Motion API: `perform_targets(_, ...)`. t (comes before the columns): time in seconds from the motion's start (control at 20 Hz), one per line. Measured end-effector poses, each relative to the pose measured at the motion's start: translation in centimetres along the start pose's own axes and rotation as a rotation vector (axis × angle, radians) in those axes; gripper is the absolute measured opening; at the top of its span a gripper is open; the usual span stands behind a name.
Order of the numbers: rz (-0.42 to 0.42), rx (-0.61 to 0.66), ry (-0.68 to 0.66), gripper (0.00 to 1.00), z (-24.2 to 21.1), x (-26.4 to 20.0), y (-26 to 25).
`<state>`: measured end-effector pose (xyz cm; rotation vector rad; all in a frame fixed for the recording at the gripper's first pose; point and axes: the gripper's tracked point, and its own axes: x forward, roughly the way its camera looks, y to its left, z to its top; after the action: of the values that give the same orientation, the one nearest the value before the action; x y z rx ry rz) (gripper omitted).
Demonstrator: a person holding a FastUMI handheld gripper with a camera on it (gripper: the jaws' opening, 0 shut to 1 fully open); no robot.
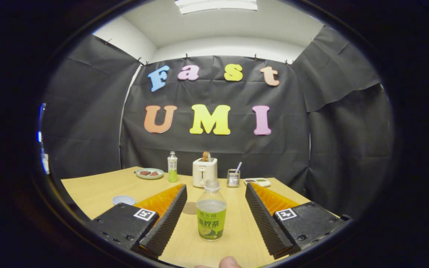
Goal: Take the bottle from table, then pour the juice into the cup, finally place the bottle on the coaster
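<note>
Tongs [214, 203]: spread wide, both fingers [166, 219] apart and pressing on nothing, pointing toward 12 o'clock over a pale wood surface [99, 188]. Bottle [211, 210]: upright on the surface between the two fingers, touching neither, slightly nearer the left one; clear body, pale cap on, green label on its lower half, liquid level near the shoulder. Coaster [190, 208]: flat brown disc on the surface at about 10 o'clock from the bottle, just beside the left finger's inner edge and partly hidden by it. Cup [123, 200]: low, light blue, seen from the side, at about 9 o'clock from the bottle, outside the left finger and near the surface's left edge. Second bottle [172, 166]: upright, green at its base, well beyond the fingers at 11 o'clock. Plate [149, 173]: round, pale rim, holding brownish pieces, just left of the second bottle. Toaster [205, 171]: white, at 12 o'clock beyond the bottle, something brown sticking out of its top slot. Metal holder [233, 177]: small, with a thin stick leaning out, just right of the toaster. Flat tray [257, 181]: white, shallow, at 1 o'clock near the far right corner, contents too small to tell. Fingertip [228, 262]: part of a person's hand, at 6 o'clock, nearest the camera.
</note>
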<state>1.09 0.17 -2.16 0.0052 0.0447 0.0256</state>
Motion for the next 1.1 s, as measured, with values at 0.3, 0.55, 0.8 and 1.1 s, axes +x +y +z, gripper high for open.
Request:
perform_targets(0.3,0.009,-0.001,0.035,1.0,-1.5,0.7,0.1)
perform_targets(0.55,0.028,-0.025,0.07,1.0,-4.3,2.3,0.9)
perform_targets(0.8,0.015,-0.012,0.089,1.0,-7.1,3.9,0.8)
perform_targets(1.1,0.032,0.023,0.158,1.0,-10.2,6.0,1.2)
